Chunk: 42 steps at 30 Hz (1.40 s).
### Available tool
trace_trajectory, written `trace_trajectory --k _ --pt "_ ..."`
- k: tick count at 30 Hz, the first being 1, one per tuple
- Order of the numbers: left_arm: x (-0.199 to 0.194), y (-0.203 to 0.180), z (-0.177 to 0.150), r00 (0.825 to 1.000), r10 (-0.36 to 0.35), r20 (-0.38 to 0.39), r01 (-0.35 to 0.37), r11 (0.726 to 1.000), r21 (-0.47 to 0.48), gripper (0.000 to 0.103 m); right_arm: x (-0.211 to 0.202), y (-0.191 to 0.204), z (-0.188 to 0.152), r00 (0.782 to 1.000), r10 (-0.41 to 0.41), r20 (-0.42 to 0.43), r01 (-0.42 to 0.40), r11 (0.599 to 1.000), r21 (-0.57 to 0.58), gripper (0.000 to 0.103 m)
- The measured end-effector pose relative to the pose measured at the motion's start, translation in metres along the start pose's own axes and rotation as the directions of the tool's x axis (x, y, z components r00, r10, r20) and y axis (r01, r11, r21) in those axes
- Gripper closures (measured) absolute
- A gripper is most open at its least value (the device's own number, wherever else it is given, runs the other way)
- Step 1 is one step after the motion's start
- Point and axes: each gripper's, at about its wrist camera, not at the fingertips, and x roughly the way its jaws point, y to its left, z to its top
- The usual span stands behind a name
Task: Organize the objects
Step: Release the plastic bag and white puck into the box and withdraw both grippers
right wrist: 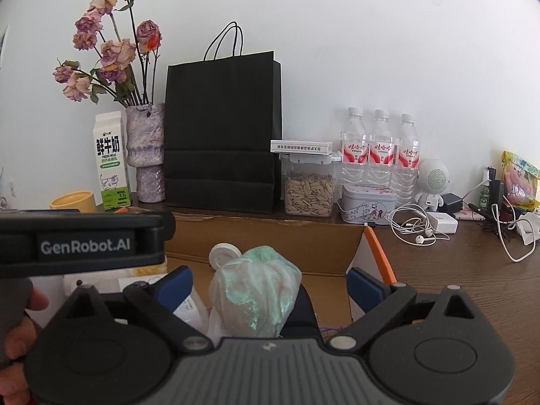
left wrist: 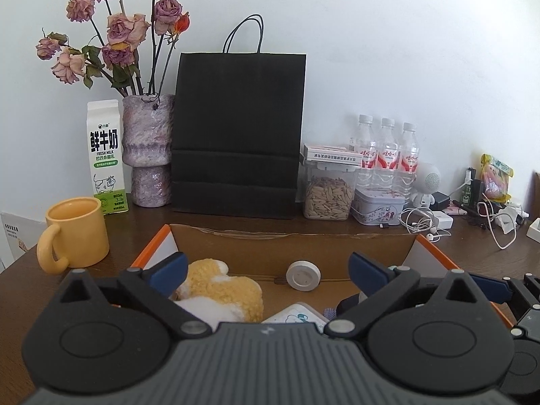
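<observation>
Jaws of both grippers spread wide, nothing pinched. Left gripper point(left wrist: 268, 271) hangs over the open cardboard box point(left wrist: 290, 246) on the brown table point(left wrist: 455, 246); between its blue pads, inside the box, a yellow plush toy point(left wrist: 219, 287) and a white round disc point(left wrist: 303, 275). Right gripper point(right wrist: 270, 285) at the same box; a green-tinted mesh pouch point(right wrist: 256, 290) stands between its pads, not pressed. Yellow mug point(left wrist: 76, 233) left of the box, black paper bag point(left wrist: 238, 131) behind it.
</observation>
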Motion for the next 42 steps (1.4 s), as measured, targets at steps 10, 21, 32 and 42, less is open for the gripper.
trace_trajectory --k 10,21,32,42 --pt "-0.024 0.009 -0.01 0.997 -0.02 0.069 0.022 0.999 -0.029 0.0 -0.017 0.002 -0.002 1.0 -0.008 0.021 0.008 1.0 -0.008 0.004" --pt "-0.06 0.018 -0.036 0.997 -0.012 0.073 0.011 1.0 0.01 0.0 -0.056 0.003 -0.021 0.999 0.005 0.039 -0.004 1.0 -0.028 0.003" --pt "-0.098 0.031 -0.061 0.999 0.009 0.053 -0.008 1.0 -0.015 0.0 -0.099 0.002 -0.051 0.999 0.015 0.038 -0.015 1.0 -0.009 0.001" --pt "-0.131 0.035 -0.076 1.0 0.008 -0.005 -0.008 1.0 0.004 0.0 -0.134 0.009 -0.069 0.998 0.058 -0.01 -0.058 0.998 -0.007 0.0"
